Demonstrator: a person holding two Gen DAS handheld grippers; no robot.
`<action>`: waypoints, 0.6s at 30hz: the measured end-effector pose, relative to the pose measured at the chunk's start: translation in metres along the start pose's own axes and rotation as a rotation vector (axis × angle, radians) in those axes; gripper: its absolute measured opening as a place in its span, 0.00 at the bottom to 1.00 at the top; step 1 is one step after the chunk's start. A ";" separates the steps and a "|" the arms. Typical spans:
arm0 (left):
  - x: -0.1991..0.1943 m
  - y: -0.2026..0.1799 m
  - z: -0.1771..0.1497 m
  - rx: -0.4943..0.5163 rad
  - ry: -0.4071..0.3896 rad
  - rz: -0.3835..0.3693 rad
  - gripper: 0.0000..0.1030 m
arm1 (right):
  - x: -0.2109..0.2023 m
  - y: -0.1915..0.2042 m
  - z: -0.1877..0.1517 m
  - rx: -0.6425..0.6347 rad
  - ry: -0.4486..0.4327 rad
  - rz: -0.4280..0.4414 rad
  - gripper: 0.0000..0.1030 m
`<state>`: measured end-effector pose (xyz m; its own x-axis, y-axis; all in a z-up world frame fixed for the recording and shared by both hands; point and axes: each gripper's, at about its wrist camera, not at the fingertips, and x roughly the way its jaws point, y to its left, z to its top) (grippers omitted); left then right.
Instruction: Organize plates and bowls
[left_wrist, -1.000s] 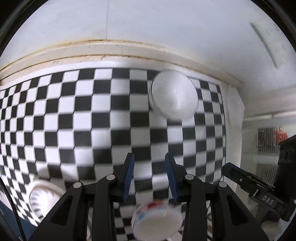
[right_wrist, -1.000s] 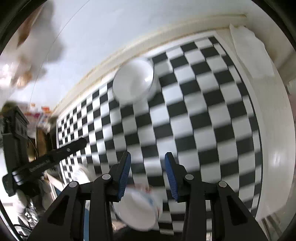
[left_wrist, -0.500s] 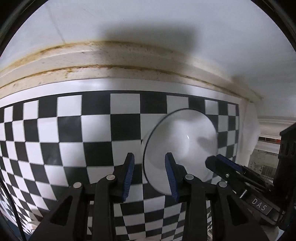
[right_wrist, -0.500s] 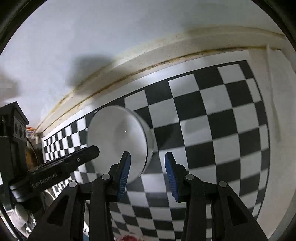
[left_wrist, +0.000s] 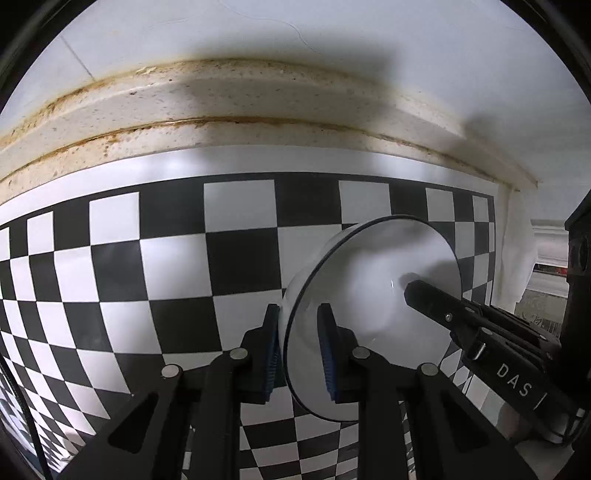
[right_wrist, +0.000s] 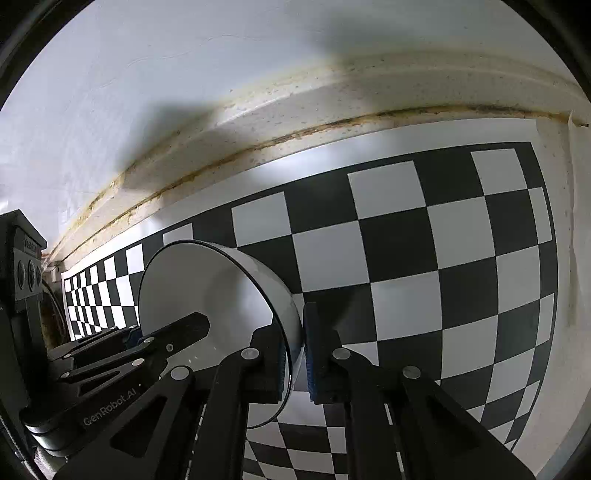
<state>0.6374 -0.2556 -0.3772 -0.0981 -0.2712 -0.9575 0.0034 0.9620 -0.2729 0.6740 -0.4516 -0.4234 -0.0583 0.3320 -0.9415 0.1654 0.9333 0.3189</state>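
a: nearest first. what has the left tool (left_wrist: 298, 349) got?

b: it straddles the rim of the bowl (left_wrist: 373, 295), 1 pad outside the wall and 1 inside. the blue pads (left_wrist: 327, 350) look pressed on the wall, so i'd call it clenched on the bowl.

a: and the right tool (right_wrist: 295, 354)?

b: same thing on the opposite rim. in its own view the bowl (right_wrist: 207, 295) has its wall between the 2 pads, which sit close on it. so both tools grip 1 white bowl with a thin dark rim, each seen in the other's camera across the hollow.

a: where is the bowl itself?

b: over the surface (left_wrist: 177, 266), a black and white checker sheet. it shows tipped in both views, mouth toward the cameras. whether its base touches the sheet i can't tell; the underside is hidden.

a: farther back?

b: a stained pale ledge (left_wrist: 236, 107) runs along the far edge of the sheet, then a white wall (left_wrist: 332, 33) with the tools' shadows on it.

a: how far along is the tidying?

b: my guess is early or midway. the grip on this bowl is made, but no stack or rack shows in these views, so placing it is left. other plates or bowls may lie out of frame; none show here.
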 end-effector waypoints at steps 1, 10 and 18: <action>-0.002 0.000 -0.001 0.005 -0.006 0.006 0.18 | 0.000 0.001 -0.001 -0.002 0.001 0.004 0.09; -0.035 -0.005 -0.020 0.044 -0.064 0.021 0.18 | -0.026 0.013 -0.025 -0.031 -0.034 0.014 0.09; -0.087 -0.005 -0.060 0.084 -0.125 0.000 0.18 | -0.071 0.033 -0.064 -0.056 -0.094 0.022 0.09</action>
<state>0.5866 -0.2346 -0.2873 0.0264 -0.2783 -0.9601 0.0877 0.9574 -0.2751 0.6203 -0.4352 -0.3392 0.0373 0.3408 -0.9394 0.1103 0.9329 0.3429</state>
